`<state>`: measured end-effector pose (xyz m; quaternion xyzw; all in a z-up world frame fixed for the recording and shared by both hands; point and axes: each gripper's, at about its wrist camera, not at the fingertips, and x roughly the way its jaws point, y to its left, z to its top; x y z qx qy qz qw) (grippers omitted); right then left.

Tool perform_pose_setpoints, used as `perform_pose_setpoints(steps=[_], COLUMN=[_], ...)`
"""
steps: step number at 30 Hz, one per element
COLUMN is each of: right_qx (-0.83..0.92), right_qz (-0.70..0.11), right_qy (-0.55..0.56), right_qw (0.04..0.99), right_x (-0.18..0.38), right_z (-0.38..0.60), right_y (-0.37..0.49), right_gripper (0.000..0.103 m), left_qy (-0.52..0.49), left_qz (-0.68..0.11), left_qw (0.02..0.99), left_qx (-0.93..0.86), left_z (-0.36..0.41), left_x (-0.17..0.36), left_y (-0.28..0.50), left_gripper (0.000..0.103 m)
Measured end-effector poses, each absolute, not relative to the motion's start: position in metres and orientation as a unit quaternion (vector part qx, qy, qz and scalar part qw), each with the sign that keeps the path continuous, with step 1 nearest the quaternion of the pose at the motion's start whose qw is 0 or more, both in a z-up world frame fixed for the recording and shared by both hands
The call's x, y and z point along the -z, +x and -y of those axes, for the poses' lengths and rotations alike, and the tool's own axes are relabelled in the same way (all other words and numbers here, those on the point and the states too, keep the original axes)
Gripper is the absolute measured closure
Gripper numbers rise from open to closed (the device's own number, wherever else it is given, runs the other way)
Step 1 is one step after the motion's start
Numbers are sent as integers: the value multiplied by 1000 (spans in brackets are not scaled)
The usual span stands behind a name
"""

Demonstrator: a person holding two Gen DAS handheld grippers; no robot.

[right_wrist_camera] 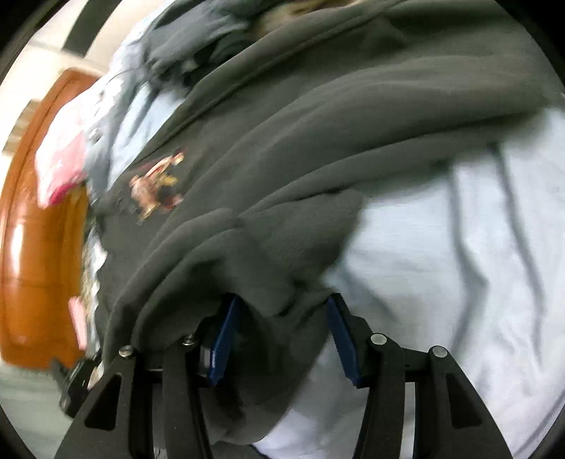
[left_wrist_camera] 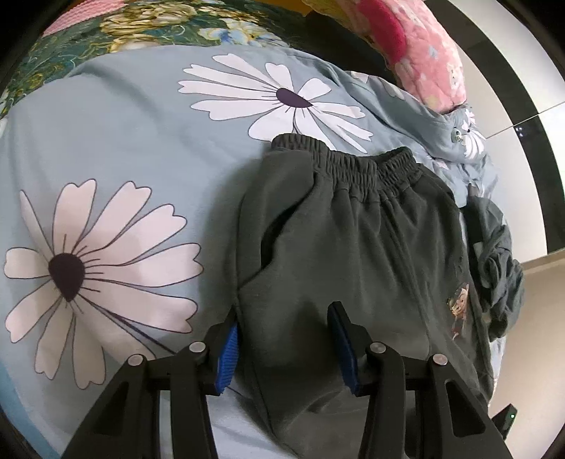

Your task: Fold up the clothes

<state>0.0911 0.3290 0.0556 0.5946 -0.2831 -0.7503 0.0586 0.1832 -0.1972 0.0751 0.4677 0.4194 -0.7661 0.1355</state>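
Note:
Dark grey sweatpants [left_wrist_camera: 353, 247] lie on a blue floral bedsheet [left_wrist_camera: 123, 141], elastic waistband [left_wrist_camera: 353, 166] at the far end, a small cartoon print [left_wrist_camera: 459, 303] on the right leg. My left gripper [left_wrist_camera: 282, 317] is open, its blue-padded fingers [left_wrist_camera: 227, 356] straddling the left edge of the pants without closing on the cloth. In the right wrist view, which is blurred, my right gripper [right_wrist_camera: 279, 310] is open with bunched grey cloth [right_wrist_camera: 282, 212] of the pants lying between its fingers. The cartoon print [right_wrist_camera: 155, 187] shows there too.
A pink quilt [left_wrist_camera: 423, 46] and a green floral cover [left_wrist_camera: 141, 24] lie at the far end of the bed. Another crumpled grey garment [left_wrist_camera: 498, 268] hangs at the bed's right edge. An orange wooden board [right_wrist_camera: 39, 229] stands beside the bed.

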Motion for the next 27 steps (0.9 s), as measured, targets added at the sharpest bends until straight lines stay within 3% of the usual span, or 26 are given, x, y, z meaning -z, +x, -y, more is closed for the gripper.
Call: perform_pose_setpoints(steps=[11, 14, 16, 18, 20, 27], right_qx=[725, 725, 728, 739, 754, 818], right_qz=[347, 364, 378, 386, 394, 417], right_qy=[593, 584, 570, 550, 523, 394], right_qw=[39, 33, 40, 45, 50, 51], right_x=[-40, -42, -50, -64, -84, -181], right_z=[-338, -331, -335, -343, -359, -442], right_y=[95, 94, 97, 101, 109, 166], right_gripper=[50, 66, 93, 95, 96, 99], left_qy=[459, 455, 452, 447, 440, 399], left_qz=[-452, -456, -459, -461, -458, -460], left_qw=[131, 135, 138, 137, 133, 82], left_qx=[754, 753, 752, 754, 761, 789], left_z=[200, 200, 200, 200, 196, 179], left_x=[-72, -75, -78, -82, -89, -125], left_y=[185, 185, 186, 187, 185, 179], left_gripper=[56, 68, 78, 87, 90, 91])
